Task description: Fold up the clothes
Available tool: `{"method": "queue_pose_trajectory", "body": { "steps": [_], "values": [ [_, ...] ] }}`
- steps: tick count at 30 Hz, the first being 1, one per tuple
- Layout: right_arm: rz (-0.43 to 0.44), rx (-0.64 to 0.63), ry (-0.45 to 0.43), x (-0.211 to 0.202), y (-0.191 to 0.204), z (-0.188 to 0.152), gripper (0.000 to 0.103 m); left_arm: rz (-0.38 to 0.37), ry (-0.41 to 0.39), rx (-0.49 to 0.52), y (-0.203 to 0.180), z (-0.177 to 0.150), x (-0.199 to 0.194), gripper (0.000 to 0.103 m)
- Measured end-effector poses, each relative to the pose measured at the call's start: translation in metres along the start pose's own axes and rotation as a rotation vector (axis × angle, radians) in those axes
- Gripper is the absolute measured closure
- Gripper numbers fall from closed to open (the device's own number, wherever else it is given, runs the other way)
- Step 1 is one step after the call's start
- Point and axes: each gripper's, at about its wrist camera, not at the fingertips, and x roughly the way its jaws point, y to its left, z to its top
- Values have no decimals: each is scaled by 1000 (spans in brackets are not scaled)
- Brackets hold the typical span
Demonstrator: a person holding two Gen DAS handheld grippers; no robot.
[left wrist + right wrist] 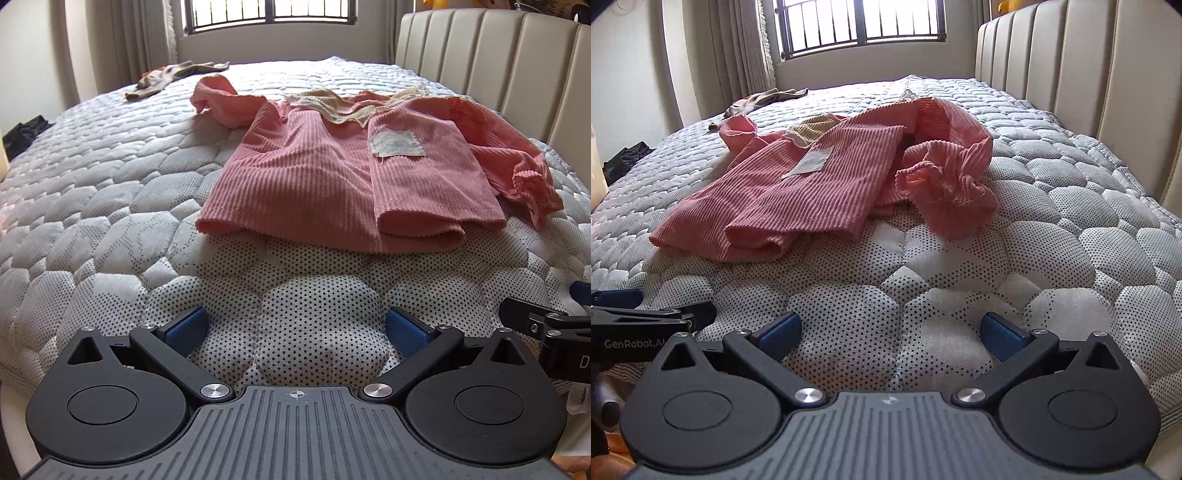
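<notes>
My 2 grippers, left point(295, 326) and right point(890, 330), hover spread and empty at the mattress's point(92, 192) near edge, short of the pink ribbed top point(314, 173) lying mid-mattress, sleeves bunched: soft, light, limp, best pinched at hem corners.

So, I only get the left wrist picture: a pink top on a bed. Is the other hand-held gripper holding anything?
Observer: No. The right hand-held gripper is open, with only bare mattress between its fingers, short of the top.
Operator: And the sleeve nearest the headboard, is it lying flat?
Observer: No. It curls back toward us, and its cuff sits bunched in a ruffle on the mattress beside the top's body.
</notes>
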Motion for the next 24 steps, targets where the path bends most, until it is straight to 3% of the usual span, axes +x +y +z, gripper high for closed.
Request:
{"method": "queue_pose_trajectory", "body": {
  "steps": [11, 24],
  "values": [
    [-2, -1, -2, -1, 0, 0, 0, 5, -3, 1, -6, 8, 25, 0],
    [-12, -11, 2, 0, 2, -2, 0, 14, -16, 1, -5, 7, 27, 0]
  ]
}}
